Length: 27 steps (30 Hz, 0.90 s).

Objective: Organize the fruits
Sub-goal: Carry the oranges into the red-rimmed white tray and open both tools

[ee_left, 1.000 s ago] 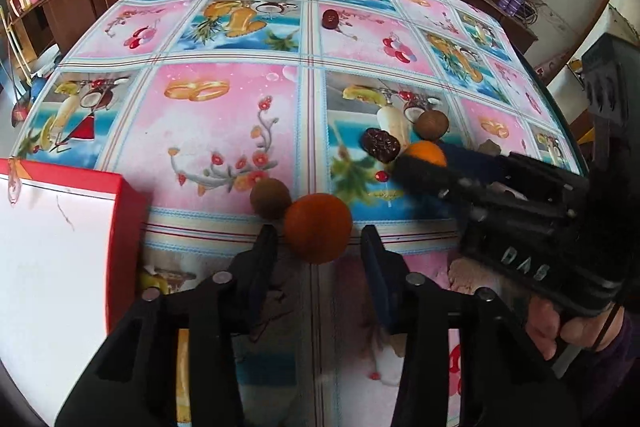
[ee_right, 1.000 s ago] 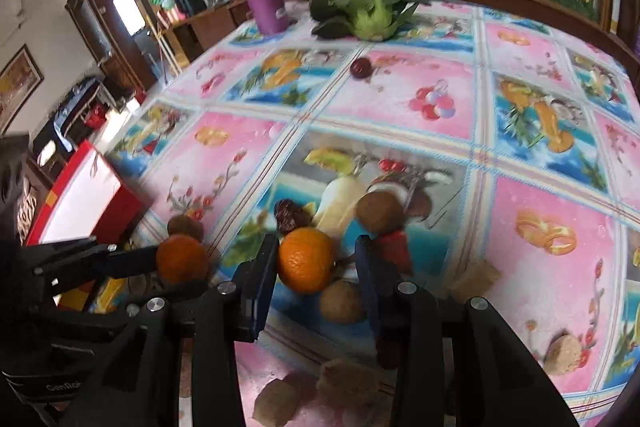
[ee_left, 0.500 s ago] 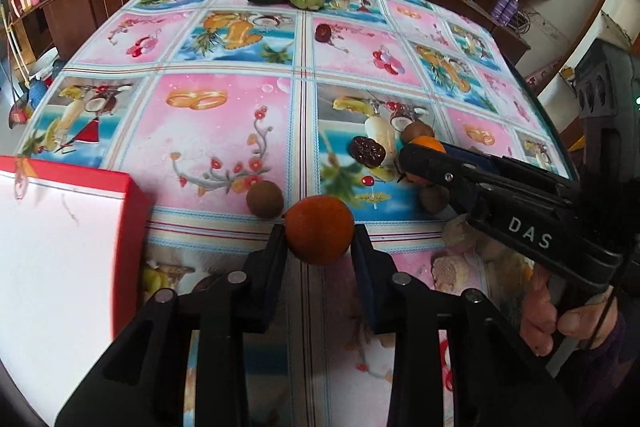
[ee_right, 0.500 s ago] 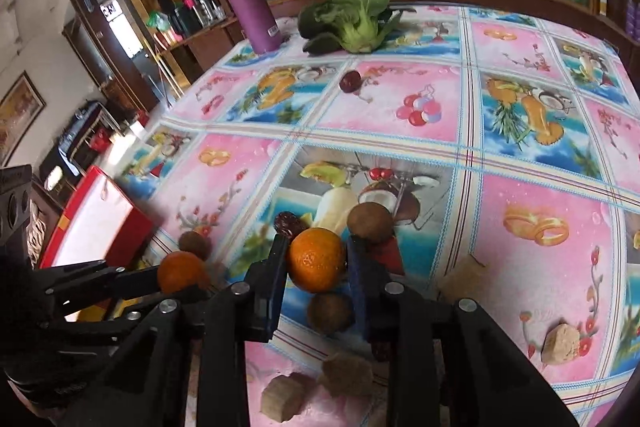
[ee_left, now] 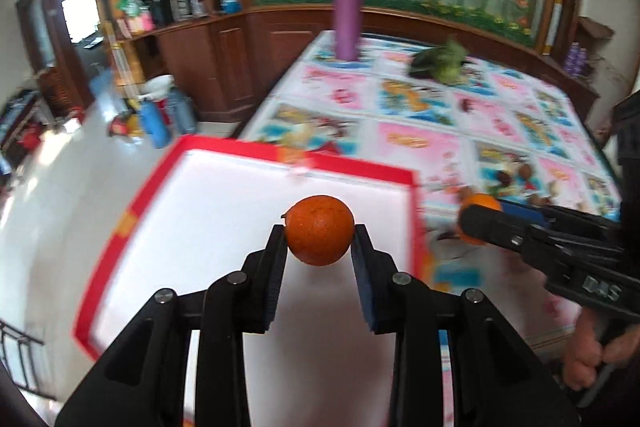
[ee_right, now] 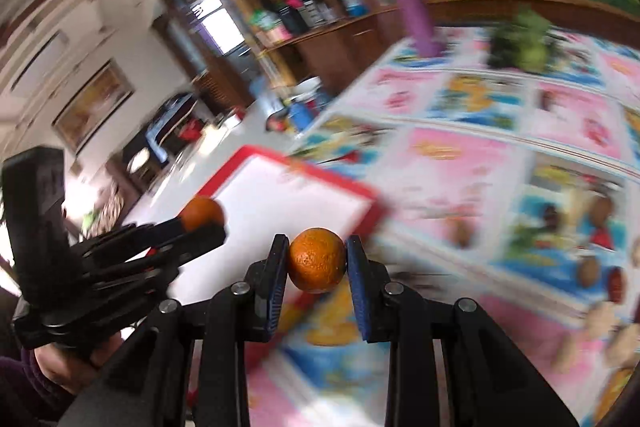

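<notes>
Orange fruit fills both tools: the left gripper [ee_left: 319,241] has its fingers [ee_left: 277,247] clamped on one orange [ee_left: 320,229], held in the air above the white inside of the red-rimmed box [ee_left: 256,151]. The right gripper [ee_right: 317,259] likewise has its fingers pressed against the two sides of a second orange [ee_right: 317,259], and this one hangs just outside the box's near corner, over the patterned cloth of the worktop [ee_right: 460,163]. In the left wrist view the right gripper shows beside the box's right wall with its orange at the tip. A hand [ee_left: 588,359] grips its handle below.

Beyond the box, well apart from it on the worktop, lie small brown fruits [ee_right: 602,209] and a dark one, all blurred. Farther from the box stand a purple bottle [ee_left: 347,21] and a bunch of green leafy vegetable [ee_left: 444,63]. The right wrist view is heavily smeared, so finer detail on the cloth cannot be told.
</notes>
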Tool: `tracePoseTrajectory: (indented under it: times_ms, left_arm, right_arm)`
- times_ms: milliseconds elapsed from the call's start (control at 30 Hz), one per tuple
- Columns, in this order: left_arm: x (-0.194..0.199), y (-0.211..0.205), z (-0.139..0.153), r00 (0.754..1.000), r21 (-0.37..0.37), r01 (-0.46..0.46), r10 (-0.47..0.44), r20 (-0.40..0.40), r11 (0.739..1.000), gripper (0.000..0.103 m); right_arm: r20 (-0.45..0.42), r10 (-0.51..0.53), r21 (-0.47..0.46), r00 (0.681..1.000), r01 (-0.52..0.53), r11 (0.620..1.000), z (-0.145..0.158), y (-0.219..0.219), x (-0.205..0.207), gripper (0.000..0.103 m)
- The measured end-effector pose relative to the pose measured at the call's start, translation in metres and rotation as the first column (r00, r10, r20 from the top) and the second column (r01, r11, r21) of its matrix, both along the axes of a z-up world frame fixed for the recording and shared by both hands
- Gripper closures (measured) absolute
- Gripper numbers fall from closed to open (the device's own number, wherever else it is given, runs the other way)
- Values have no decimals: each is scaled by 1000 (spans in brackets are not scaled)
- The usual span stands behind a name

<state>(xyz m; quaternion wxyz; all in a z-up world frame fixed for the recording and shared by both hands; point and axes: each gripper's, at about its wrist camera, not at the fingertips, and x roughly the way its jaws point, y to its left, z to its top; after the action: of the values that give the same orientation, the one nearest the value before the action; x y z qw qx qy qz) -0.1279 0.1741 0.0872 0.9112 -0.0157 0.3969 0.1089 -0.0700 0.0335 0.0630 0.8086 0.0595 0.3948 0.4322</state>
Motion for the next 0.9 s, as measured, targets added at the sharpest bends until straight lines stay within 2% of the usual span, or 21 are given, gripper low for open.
tracePoseTrajectory:
  times_ms: [167,233,367,533,700,800,833,900]
  left_arm:
    - [-16,34,-24,994,67,-99,102,-41,993,68]
    - [-18,41,-33,990,68,-117,122,-65,991,68]
    - [-23,53,-47,984,75,-147,154,-92,986,68]
    - [-30,59,-50,982,91,-162,170,-86,983,68]
    - [-31,59,-49,980,93,-173,181,-85,980,68]
    - [-31,58,-46,980,103,-178,187,-75,979,67]
    - [-32,57,-44,979,112,-182,190,-68,977,64]
    - [-34,54,-37,980,126,-185,192,-46,975,54]
  right_arm:
    - [-40,75,-72,996,-78,994,-19,50,-17,75]
    - [-38,87,-106,995,-91,990,-25,63,-22,75]
    - [-38,98,-147,994,-102,984,-33,78,-25,75]
    - [-20,98,-177,995,-100,979,-36,82,-31,74]
    - [-33,104,-177,994,-109,978,-33,79,-33,73]
    - [-37,83,-132,996,-88,987,-25,68,-31,67]
    - [-35,79,-120,996,-83,989,-24,65,-30,62]
    - [-13,60,-93,998,-61,994,-16,52,-29,61]
